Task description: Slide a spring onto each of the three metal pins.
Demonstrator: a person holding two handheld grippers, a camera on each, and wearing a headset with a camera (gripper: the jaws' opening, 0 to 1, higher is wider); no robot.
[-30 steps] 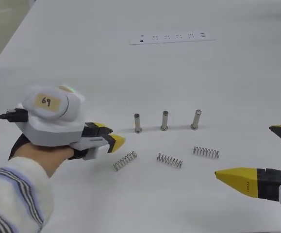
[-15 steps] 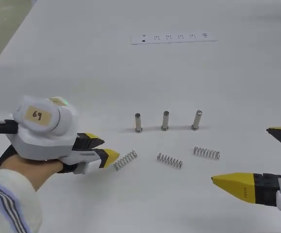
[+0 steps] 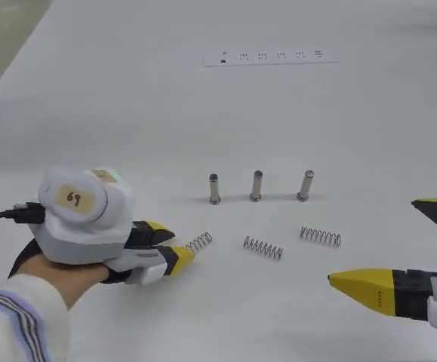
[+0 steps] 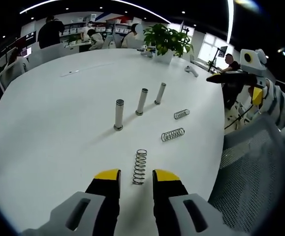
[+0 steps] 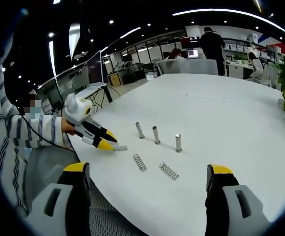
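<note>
Three metal pins stand upright in a row on the white table: left pin [image 3: 214,188], middle pin [image 3: 256,185], right pin [image 3: 306,185]. Three springs lie flat in front of them: left spring [image 3: 201,241], middle spring [image 3: 263,247], right spring [image 3: 321,237]. My left gripper [image 3: 171,243] is low over the table and open by a narrow gap. In the left gripper view the left spring [image 4: 140,166] points away with its near end between the yellow tips of the left gripper [image 4: 136,177]. My right gripper [image 3: 379,243] is wide open, right of the springs and holding nothing.
A white power strip [image 3: 271,57] lies flat at the back of the table. A potted plant [image 4: 167,39] stands at the table's far end. The table edge [image 5: 132,216] runs close beneath the right gripper. People sit and stand in the office beyond.
My left gripper has dropped toward the table and moved right, bringing its tips around the near end of the left spring. The right gripper has barely moved.
</note>
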